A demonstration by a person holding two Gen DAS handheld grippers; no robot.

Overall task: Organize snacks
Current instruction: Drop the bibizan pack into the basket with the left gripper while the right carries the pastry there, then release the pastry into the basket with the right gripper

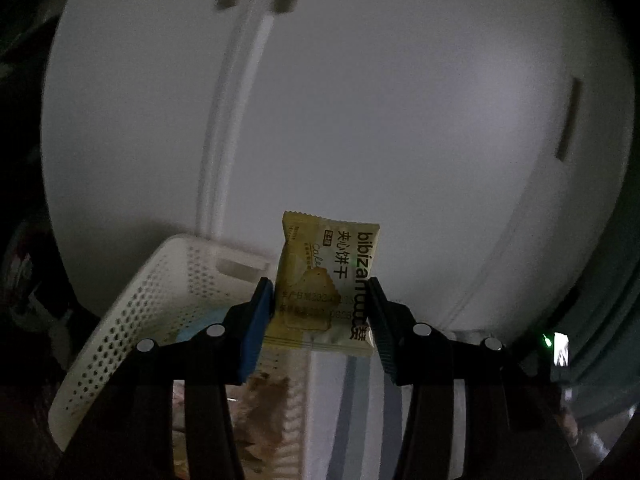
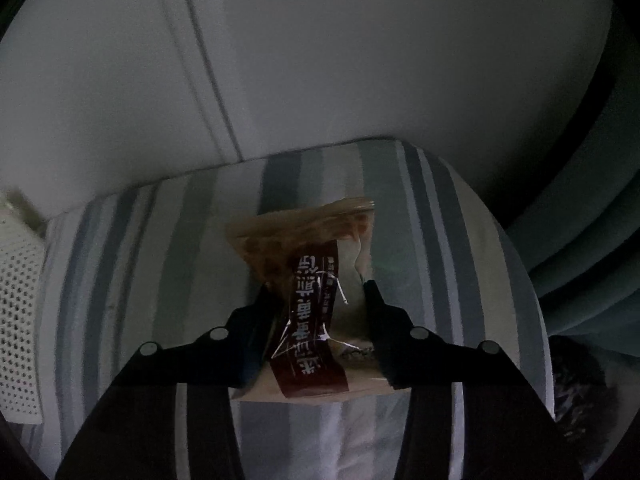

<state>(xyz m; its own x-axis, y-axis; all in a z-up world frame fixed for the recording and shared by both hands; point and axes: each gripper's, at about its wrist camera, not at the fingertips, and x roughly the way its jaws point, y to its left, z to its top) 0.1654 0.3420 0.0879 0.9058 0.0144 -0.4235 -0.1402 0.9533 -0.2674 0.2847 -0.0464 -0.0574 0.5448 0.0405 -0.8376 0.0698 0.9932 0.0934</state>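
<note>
Each camera sits behind its own gripper, looking forward and slightly upward along the fingers at close range. Both views share the white basket (image 1: 132,312) (image 2: 18,320), the striped cloth (image 1: 352,412) (image 2: 160,260) beneath, and the white wall (image 1: 360,100) (image 2: 360,60) ahead.

The room is dim, lit weakly and evenly. A white panelled wall (image 1: 360,100) fills most of both views, with a raised vertical moulding (image 1: 224,140) and narrow dark slots. Below it lies a surface covered in striped cloth (image 2: 460,240), pale with grey-blue and greenish bands. Dark teal curtain folds (image 2: 592,248) hang at the right edge.
</note>
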